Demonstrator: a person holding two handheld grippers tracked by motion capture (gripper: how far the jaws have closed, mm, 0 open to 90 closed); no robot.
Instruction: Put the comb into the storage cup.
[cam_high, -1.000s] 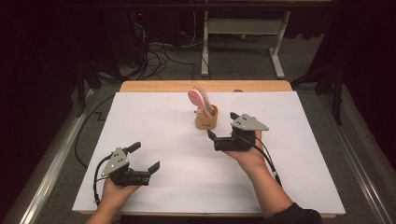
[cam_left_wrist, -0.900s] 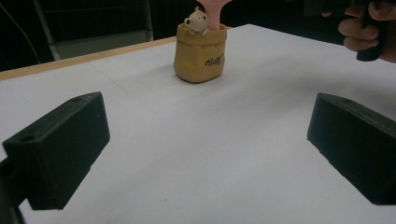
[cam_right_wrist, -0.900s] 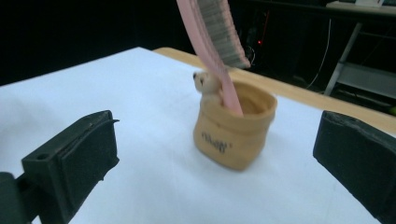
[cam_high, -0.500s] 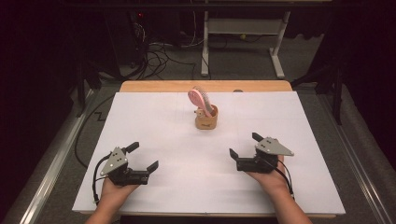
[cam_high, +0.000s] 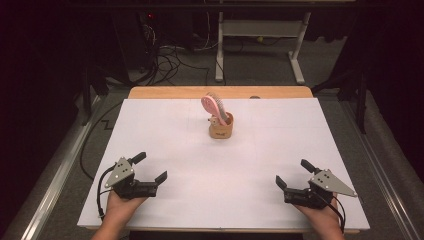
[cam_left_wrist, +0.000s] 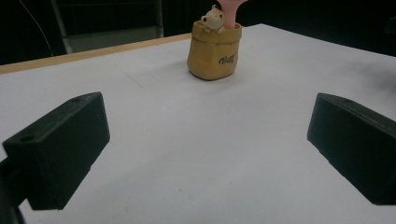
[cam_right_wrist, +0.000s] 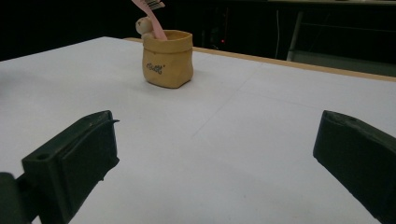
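Tan pouch-shaped holder (cam_high: 220, 128) upright, well ahead of both tongs, midway between them; pink brush (cam_high: 214, 107) stands inside, leaning. Left tongs (cam_high: 149, 169) and right tongs (cam_high: 292, 174): jaws apart, empty, near front bench (cam_high: 165, 125) edge. Open white surface between. Right tongs have withdrawn from beside holder toward front edge; left unchanged.

A brush (cam_high: 214, 106) stands in a pot (cam_high: 220, 128) mid-table (cam_high: 165, 130), grippers near the front corners.
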